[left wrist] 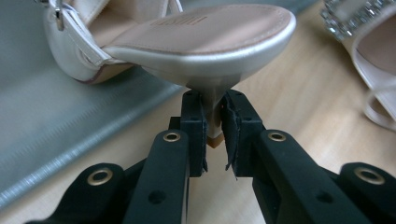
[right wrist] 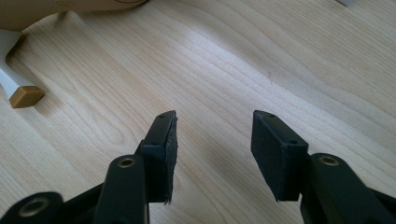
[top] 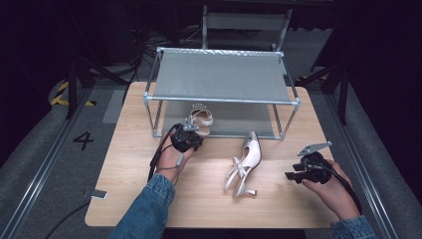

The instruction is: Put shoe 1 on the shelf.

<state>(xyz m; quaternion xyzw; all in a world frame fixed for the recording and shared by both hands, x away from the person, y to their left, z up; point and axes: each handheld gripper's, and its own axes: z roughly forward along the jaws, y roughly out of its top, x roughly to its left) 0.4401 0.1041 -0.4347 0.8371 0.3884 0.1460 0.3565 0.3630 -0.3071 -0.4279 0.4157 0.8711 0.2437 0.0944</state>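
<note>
A pale satin high-heeled shoe [left wrist: 201, 42] has its thin heel [left wrist: 214, 109] clamped between the jaws of my left gripper [left wrist: 215, 100]. From above, that shoe [top: 201, 118] sits at the front edge of the rack's lower shelf [top: 239, 119], with the left gripper [top: 194, 130] just in front of it. A second white heeled shoe [top: 246, 164] lies on its side mid-table. My right gripper [top: 294, 172] stands open to the right of that shoe, nothing between its jaws. In the right gripper view [right wrist: 215, 123] the tan heel tip [right wrist: 25, 95] shows at upper left.
A two-tier metal shoe rack [top: 221, 74] with grey fabric shelves stands at the back of the wooden table [top: 149, 199]. A sparkly-buckled strap of a pale shoe [left wrist: 369, 42] lies to the right of the held one. A small grey object [top: 99, 194] sits at the table's left edge.
</note>
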